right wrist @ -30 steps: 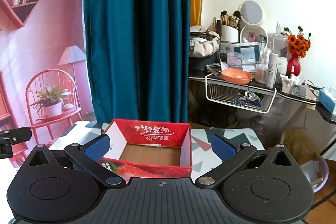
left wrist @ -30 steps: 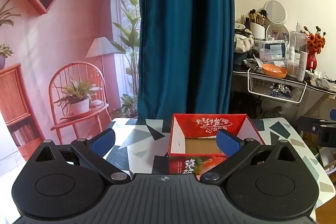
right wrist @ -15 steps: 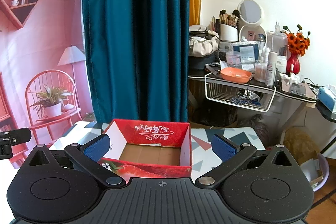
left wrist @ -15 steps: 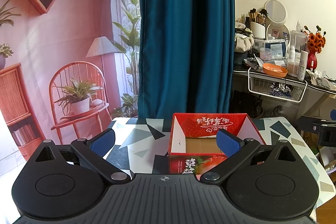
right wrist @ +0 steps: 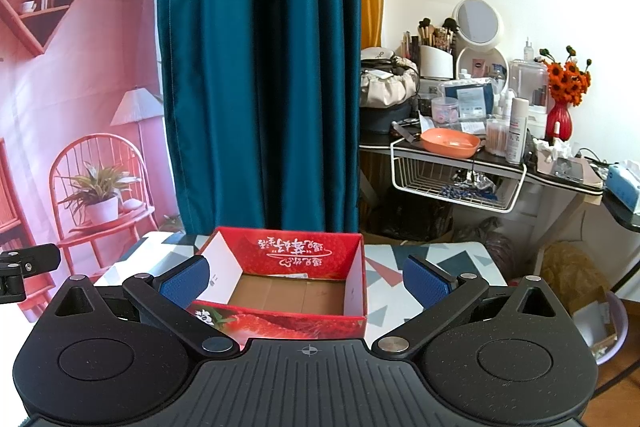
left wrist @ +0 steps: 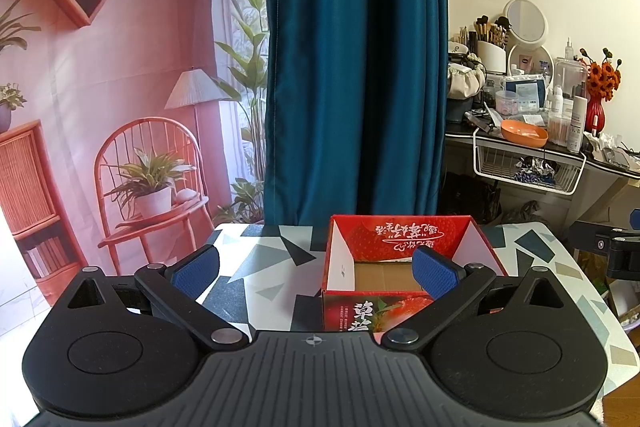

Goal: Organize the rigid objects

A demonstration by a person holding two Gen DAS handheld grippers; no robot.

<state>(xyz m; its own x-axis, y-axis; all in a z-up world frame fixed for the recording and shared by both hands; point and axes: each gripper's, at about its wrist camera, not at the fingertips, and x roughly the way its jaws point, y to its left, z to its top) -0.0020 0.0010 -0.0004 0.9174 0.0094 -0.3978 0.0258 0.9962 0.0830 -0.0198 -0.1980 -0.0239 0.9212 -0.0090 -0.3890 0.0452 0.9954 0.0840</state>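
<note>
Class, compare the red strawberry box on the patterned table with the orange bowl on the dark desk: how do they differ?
The red box is rectangular, straight-walled and printed; the orange bowl is rounded, shallow and plain. The box sits close to the tools; the bowl sits far behind on the desk. Both stand open-topped.

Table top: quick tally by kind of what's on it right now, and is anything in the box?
Red box: 1, open top, only its bare cardboard floor showing
Loose objects on the patterned table: 0 in view
Grippers over the table: 2, left gripper and right gripper, both open and holding nothing
Total: 3
</note>
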